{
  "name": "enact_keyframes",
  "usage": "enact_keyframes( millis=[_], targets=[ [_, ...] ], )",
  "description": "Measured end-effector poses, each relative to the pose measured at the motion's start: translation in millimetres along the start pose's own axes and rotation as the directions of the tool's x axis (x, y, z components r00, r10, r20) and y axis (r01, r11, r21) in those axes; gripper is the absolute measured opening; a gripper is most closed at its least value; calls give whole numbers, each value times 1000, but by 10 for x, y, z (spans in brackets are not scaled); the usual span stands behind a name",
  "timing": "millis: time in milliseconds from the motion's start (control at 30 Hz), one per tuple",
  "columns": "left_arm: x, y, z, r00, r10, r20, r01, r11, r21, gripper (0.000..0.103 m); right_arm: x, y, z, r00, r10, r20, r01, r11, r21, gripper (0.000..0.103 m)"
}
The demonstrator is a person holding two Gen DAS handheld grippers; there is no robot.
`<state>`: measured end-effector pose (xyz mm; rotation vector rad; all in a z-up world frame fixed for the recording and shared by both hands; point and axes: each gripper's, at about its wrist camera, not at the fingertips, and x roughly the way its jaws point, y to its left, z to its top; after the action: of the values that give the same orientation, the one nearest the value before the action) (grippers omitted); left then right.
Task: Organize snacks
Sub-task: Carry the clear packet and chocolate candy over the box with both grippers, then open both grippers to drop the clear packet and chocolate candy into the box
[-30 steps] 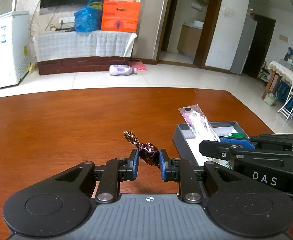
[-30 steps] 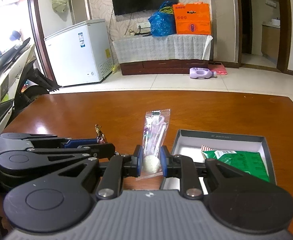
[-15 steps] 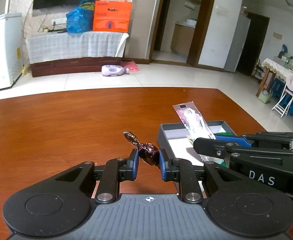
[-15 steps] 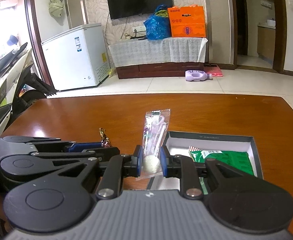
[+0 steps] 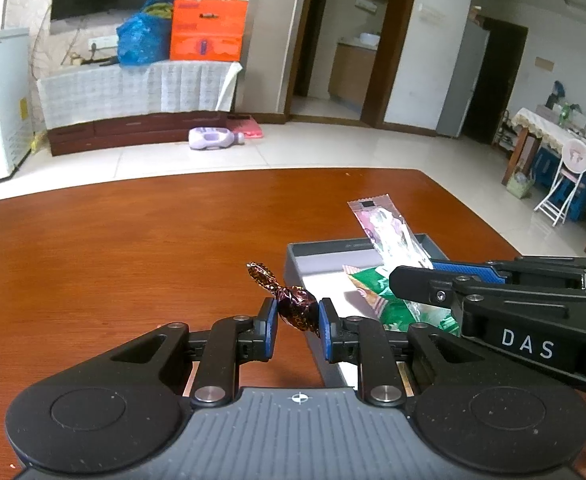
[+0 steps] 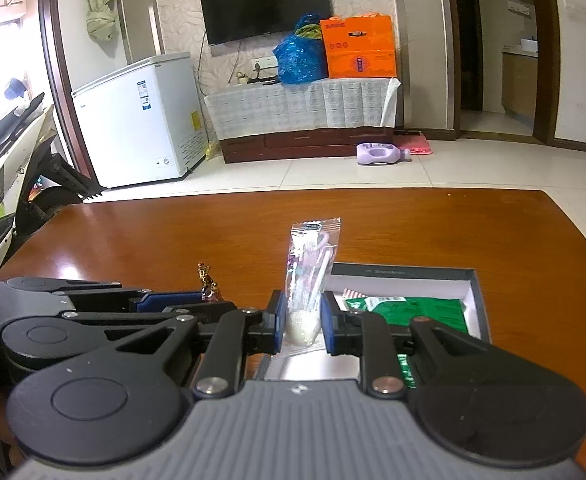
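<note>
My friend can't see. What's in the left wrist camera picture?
The left hand-held gripper pinches a dark brown wrapped candy above a wooden table. To its right, the right hand-held gripper holds a clear lollipop packet over a grey box containing a green packet.

A glossy reddish-brown wooden table [image 5: 141,248] carries the scene, its far edge meeting a pale tiled floor [image 6: 433,172]. Directly on the table, toward its right side, sits a shallow grey box [image 6: 477,304] with a white inside. A green snack packet [image 6: 429,312] lies flat in the box. The rest of the tabletop shows bare wood with window glare.
</note>
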<state>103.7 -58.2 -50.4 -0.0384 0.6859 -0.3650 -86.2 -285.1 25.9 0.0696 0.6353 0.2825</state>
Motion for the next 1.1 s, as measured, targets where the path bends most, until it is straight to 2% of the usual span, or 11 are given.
enact_keyframes(
  millis=[500,1100],
  targets=[
    [176,-224,-10,999,-43,-21,43,999,18,23,-71,-198,-82,999,-37,-13,37,999,14,19],
    [609,-381,-172,985,-93,-144,98,995,27,24,41,-416,-209,993,-77,-86,77,997,-3,19]
  ],
)
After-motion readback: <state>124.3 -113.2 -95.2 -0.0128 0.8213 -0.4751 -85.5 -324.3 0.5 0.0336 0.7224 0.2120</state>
